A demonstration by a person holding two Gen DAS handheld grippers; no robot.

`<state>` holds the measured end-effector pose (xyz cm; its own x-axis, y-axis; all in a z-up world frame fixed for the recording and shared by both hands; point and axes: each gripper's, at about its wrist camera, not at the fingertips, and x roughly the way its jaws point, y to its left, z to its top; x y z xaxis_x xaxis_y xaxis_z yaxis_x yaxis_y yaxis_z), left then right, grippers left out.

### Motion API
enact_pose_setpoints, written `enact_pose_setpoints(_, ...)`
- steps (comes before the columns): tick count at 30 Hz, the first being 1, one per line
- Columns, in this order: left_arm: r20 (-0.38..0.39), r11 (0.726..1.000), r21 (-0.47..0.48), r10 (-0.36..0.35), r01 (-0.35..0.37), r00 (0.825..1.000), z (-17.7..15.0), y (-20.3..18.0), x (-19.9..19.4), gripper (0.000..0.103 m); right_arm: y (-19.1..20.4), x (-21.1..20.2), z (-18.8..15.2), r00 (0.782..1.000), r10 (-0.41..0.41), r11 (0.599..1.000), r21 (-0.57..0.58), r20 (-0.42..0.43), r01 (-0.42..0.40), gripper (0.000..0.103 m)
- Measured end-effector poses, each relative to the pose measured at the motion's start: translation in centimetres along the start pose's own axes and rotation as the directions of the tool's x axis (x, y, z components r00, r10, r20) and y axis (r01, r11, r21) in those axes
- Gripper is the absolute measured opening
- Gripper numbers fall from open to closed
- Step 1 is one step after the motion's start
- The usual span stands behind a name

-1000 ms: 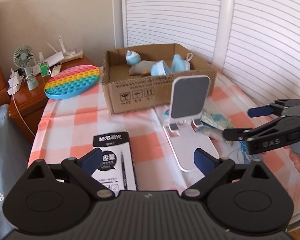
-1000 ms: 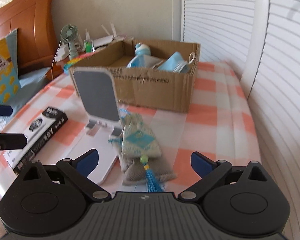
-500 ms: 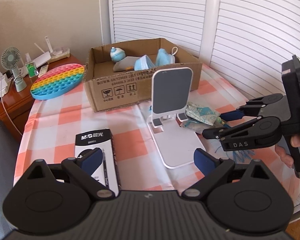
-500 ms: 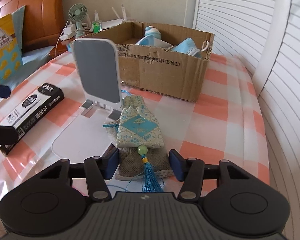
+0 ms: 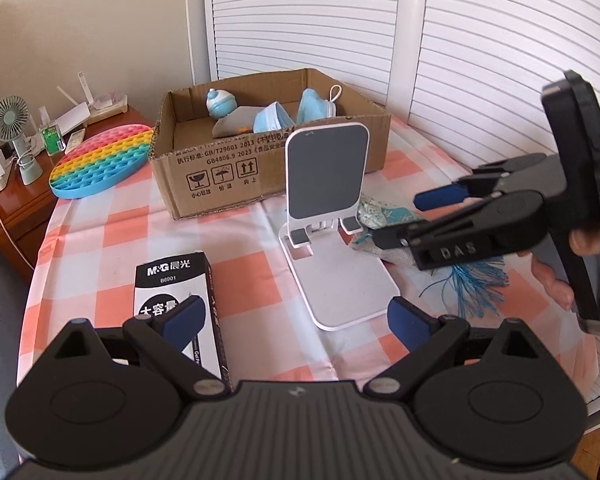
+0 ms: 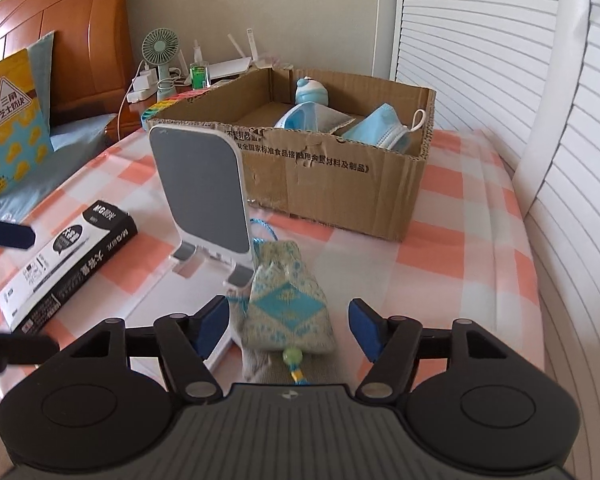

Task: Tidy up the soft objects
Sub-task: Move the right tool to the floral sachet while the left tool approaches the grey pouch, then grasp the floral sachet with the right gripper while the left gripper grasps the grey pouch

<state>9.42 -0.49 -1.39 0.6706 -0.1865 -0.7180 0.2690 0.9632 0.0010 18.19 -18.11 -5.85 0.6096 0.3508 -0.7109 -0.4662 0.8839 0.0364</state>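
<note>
A blue-patterned sachet pouch (image 6: 286,306) with a green bead and blue tassel lies on a grey cloth on the checked table, beside a white phone stand (image 6: 204,200). My right gripper (image 6: 288,324) is open, its fingers either side of the pouch without touching it. In the left wrist view the right gripper (image 5: 408,220) hangs over the pouch (image 5: 380,212), tassel (image 5: 476,284) trailing. My left gripper (image 5: 292,320) is open and empty above a black pen box (image 5: 176,284). The cardboard box (image 6: 340,168) holds blue face masks (image 6: 380,132) and a small blue plush (image 6: 310,90).
A rainbow pop-it pad (image 5: 100,160) lies left of the cardboard box (image 5: 268,168). A nightstand with a small fan (image 5: 14,136) stands at the far left. White louvred doors run behind and to the right. A wooden headboard (image 6: 80,40) and a yellow bag (image 6: 12,120) are at the left.
My right gripper closed in towards the pouch, then opened wider again while staying low over it. The left gripper rose and drew back slightly, still open.
</note>
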Motion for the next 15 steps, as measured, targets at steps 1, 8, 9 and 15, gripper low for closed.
enact_pose_setpoints(1, -0.002, 1.000, 0.002, -0.003, 0.003, 1.000, 0.0, -0.1, 0.1, 0.097, 0.0, 0.2, 0.1, 1.000, -0.001, 1.000, 0.000, 0.000, 0.001, 0.071)
enact_pose_setpoints(8, -0.009, 1.000, 0.010, -0.019, 0.019, 1.000, -0.1, -0.3, 0.4, 0.097, 0.3, 0.8, 0.2, 1.000, 0.002, 1.000, -0.006, -0.017, -0.002, 0.049)
enact_pose_setpoints(9, -0.010, 1.000, 0.011, -0.023, 0.023, 1.000, -0.1, -0.3, 0.5, 0.097, 0.4, 0.7, 0.1, 1.000, 0.000, 1.000, -0.016, -0.017, 0.000, 0.045)
enact_pose_setpoints(15, -0.015, 0.999, 0.038, -0.032, 0.032, 0.999, 0.1, -0.7, 0.8, 0.097, 0.7, -0.6, 0.1, 0.999, -0.033, 0.999, -0.041, -0.009, 0.032, 0.033)
